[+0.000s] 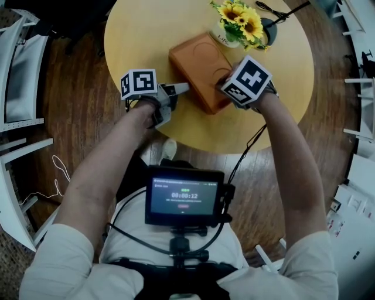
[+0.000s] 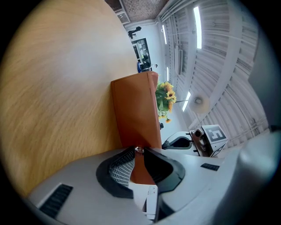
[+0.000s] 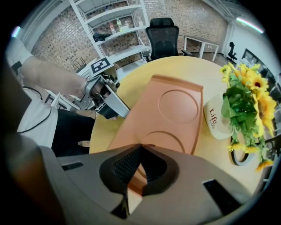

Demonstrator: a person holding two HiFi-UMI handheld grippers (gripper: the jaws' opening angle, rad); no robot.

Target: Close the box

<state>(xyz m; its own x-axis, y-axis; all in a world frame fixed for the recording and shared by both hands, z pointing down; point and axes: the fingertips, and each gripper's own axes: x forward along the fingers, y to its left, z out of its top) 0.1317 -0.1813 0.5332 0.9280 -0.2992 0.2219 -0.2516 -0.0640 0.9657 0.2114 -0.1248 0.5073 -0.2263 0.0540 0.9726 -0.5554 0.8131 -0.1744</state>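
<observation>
Orange box (image 1: pixel 196 67): lid down, upper centre of the head view, on a round wooden surface (image 1: pixel 146 35).
Left hand-held gripper (image 2: pixel 139 150): clenched, empty, tips at the box's left edge.
Right hand-held gripper (image 3: pixel 141 146): clenched, tips on the lid.
Sunflowers (image 1: pixel 240 17) in a white pot (image 1: pixel 224 38): just beside the box, upper right.

box (image 1: pixel 196 67): on tabletop (image 1: pixel 140 41), mid
sunflower pot (image 1: pixel 240 23): behind box, just beside, on tabletop
left tongs (image 1: pixel 181 88): left of box, tips at its side
right tongs (image 1: pixel 225 85): over box's near right corner
</observation>
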